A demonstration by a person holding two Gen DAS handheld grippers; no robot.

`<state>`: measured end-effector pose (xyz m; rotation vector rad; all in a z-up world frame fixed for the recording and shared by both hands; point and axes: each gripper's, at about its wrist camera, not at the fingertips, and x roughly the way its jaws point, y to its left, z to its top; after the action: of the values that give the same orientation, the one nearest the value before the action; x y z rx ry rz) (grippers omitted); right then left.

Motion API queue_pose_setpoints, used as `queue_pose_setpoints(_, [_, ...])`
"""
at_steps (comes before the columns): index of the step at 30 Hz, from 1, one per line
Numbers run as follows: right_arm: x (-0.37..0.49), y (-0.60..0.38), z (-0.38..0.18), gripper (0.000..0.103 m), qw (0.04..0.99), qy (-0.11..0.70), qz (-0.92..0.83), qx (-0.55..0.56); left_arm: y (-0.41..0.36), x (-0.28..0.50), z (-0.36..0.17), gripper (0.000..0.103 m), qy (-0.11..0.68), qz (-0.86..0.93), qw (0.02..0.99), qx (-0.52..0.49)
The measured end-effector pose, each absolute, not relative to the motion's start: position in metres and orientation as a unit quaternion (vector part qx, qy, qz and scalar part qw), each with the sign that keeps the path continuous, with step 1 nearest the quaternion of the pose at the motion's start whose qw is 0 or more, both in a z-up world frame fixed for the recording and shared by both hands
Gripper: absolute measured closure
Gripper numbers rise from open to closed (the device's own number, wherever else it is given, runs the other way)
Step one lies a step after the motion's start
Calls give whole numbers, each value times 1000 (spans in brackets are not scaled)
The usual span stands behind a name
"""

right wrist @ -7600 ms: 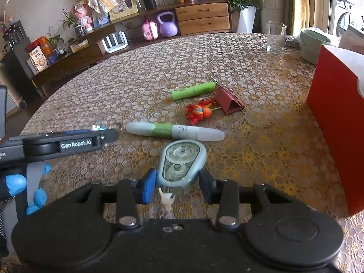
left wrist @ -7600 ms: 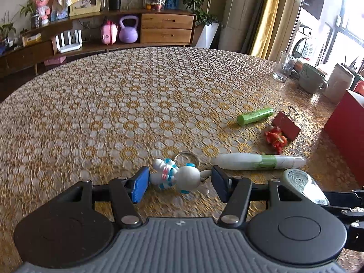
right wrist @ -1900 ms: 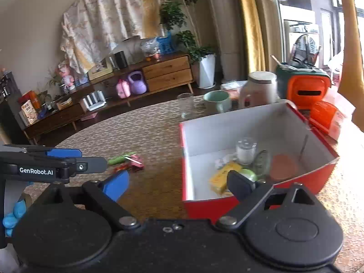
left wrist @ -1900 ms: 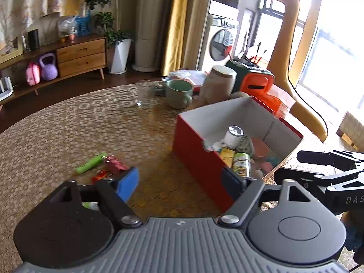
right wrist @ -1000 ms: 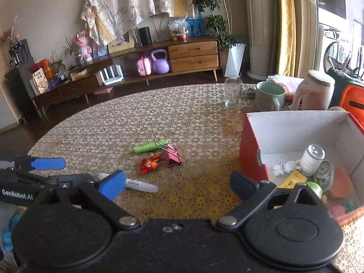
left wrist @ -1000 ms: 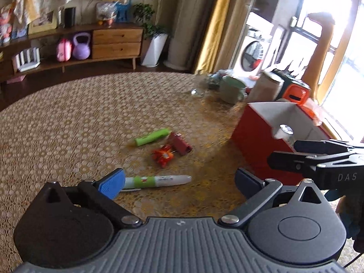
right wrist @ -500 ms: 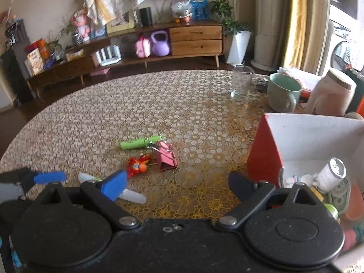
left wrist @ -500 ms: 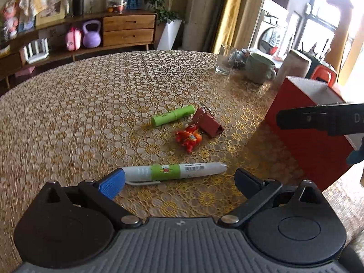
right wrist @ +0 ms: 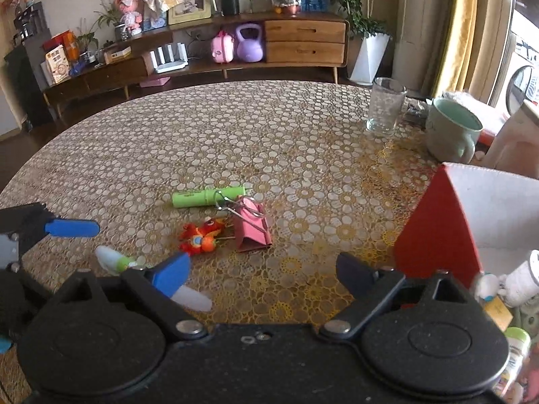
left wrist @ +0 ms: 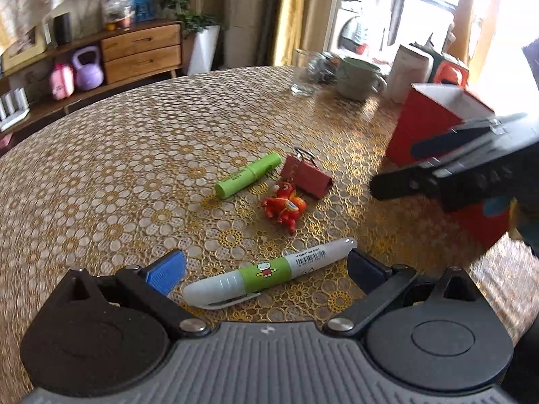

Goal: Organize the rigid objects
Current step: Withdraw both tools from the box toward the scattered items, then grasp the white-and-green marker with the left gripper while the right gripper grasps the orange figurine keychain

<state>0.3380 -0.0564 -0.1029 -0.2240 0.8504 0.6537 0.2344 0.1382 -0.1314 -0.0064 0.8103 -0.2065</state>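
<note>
The left claw [left wrist: 266, 271] hangs low over the desk [left wrist: 118, 175] with its jaws spread wide, holding nothing. A white pen [left wrist: 269, 274] with a green band lies flat on the cloth between the two blue pads, slanted, its cap end near the right pad and its clip end near the left pad; whether either pad touches it cannot be told.

Beyond the pen, toward the middle of the desk, lie three more things close together: an orange toy [left wrist: 284, 208], a red clip [left wrist: 306, 177] just beside it, and a green tube [left wrist: 248, 180] lying slanted next to the clip. In the right wrist view the clip's wire handles [right wrist: 232, 203] reach over the tube's end.

The right claw [right wrist: 262, 274] is also wide and empty, hovering above the desk nearer the right edge. In the left wrist view it shows as a blurred dark shape in front of the red box [left wrist: 441, 128].

The box stands at the right side of the desk, open at the top, white inside. The right wrist view shows several small things already in it, among them a white jar [right wrist: 522, 281] and a green-capped bottle [right wrist: 513, 346].

Toward the far right edge stand a glass [right wrist: 384, 109] and a green mug [right wrist: 451, 129], well apart from the pen.
</note>
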Motion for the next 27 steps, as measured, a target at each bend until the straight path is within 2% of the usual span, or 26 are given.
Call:
queue_pose_setpoints(2, [343,-53,-106,18,855,408,305,-99,136,236,-135,0,394,-112,912,13])
queue_pose_setpoints(9, [359,-38,-119,24,858,413,290,-92,131,244,-145,2,392,-129,910,45])
queue_pose_setpoints(18, [372,-29,-135,34,848,426,297,-106,131,252,-153,24,403,-142,903,45])
queue_pose_setpoints(20, [374,-28,-137,35,847,427,298,-107,131,253,-155,34,405,-146,901,46])
queue_pose_setpoints(24, [376,-26,-141,43,843,430,302,-113,129,252,-156,39,405,-148,901,52])
queue_pose_setpoints(27, [374,-24,-141,45,842,431,306,-113,128,250,-154,51,409,-149,899,48])
